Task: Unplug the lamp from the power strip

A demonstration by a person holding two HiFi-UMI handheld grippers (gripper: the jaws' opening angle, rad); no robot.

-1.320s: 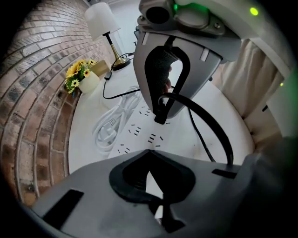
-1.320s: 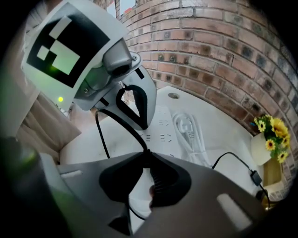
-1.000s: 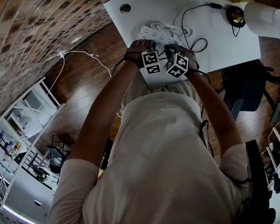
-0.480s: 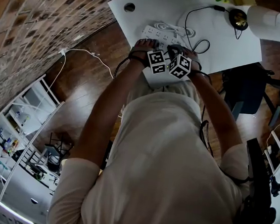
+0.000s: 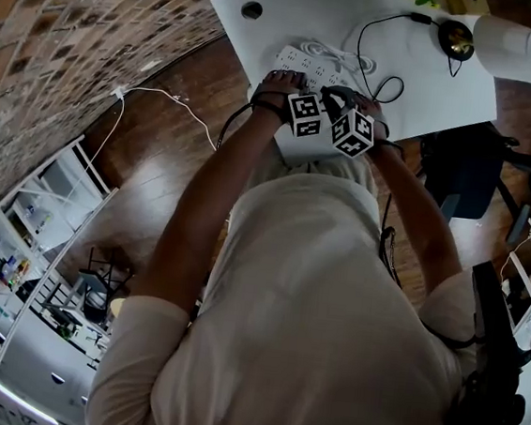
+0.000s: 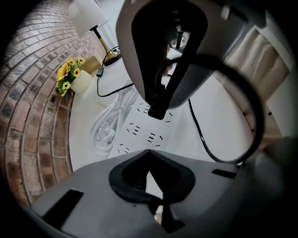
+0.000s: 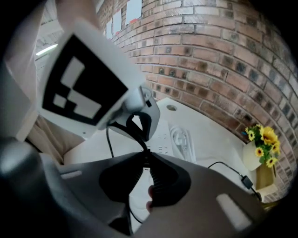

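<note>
Risk: power strip (image 6: pixel 139 135) on the bench (image 6: pixel 219 121) may lift with the plug (image 6: pixel 157 111), gripped tight at its socket by the right fingers (image 7: pixel 165 181), if the left fingers (image 6: pixel 132 195), closed empty over it, slip.

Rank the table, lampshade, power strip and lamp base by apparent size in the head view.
1. table
2. lampshade
3. power strip, partly hidden, so unsure against the lampshade
4. lamp base
</note>
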